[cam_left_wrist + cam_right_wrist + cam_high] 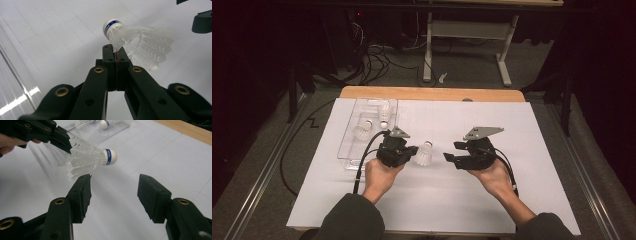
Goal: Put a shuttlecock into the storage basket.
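The shuttlecock (424, 154) hangs above the white tabletop (522, 200), between the two hands and near the middle of the sheet; its white feather skirt is pinched at one edge and its cork, ringed with a blue band, points away from the left hand. The left tool (413, 150) has its jaws pressed fully together on that skirt edge, as its own gripper view shows with the feathers (142, 47) fanning out to one side of the closed tips. The right tool (446, 158) sits just beside the shuttlecock, apart from it, its jaws standing wide with nothing between them; in the right gripper view the shuttlecock (87, 157) lies beyond the two spread pads. Farther off, at the tabletop's far left, a clear plastic tray (349, 145) holds two more shuttlecocks (362, 129). A wooden edge (432, 93) borders the far side of the tabletop.
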Motion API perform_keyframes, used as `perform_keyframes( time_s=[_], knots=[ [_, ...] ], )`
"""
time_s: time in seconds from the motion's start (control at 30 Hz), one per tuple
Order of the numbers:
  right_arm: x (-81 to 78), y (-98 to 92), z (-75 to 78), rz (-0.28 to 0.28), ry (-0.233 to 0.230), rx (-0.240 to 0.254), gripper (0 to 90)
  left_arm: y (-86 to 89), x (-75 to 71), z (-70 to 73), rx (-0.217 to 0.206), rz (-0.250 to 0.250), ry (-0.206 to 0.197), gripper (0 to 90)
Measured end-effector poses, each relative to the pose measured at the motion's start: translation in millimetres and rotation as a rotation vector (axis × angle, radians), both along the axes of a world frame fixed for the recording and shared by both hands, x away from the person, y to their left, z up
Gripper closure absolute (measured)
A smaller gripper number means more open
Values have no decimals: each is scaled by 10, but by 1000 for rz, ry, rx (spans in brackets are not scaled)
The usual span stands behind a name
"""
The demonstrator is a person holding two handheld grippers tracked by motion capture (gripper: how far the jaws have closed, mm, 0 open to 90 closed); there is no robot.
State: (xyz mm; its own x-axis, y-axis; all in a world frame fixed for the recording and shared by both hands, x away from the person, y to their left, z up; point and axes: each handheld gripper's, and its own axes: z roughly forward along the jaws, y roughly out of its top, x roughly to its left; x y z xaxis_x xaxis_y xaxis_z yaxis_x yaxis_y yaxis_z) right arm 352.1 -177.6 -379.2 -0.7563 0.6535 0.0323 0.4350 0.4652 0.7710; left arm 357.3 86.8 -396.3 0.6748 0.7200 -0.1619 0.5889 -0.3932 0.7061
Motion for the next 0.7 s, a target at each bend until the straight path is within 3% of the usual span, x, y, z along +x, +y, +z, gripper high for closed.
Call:
perform_keyframes(
  time_s=[0.2, 0.7],
  knots=[
    [-50, -47, 2, 0, -17, 2, 442, 19, -7, 15, -7, 1, 1, 900],
    [-150, -264, -5, -15, -51, 60, 388, 49, -15, 36, -25, -8, 3, 900]
  ],
)
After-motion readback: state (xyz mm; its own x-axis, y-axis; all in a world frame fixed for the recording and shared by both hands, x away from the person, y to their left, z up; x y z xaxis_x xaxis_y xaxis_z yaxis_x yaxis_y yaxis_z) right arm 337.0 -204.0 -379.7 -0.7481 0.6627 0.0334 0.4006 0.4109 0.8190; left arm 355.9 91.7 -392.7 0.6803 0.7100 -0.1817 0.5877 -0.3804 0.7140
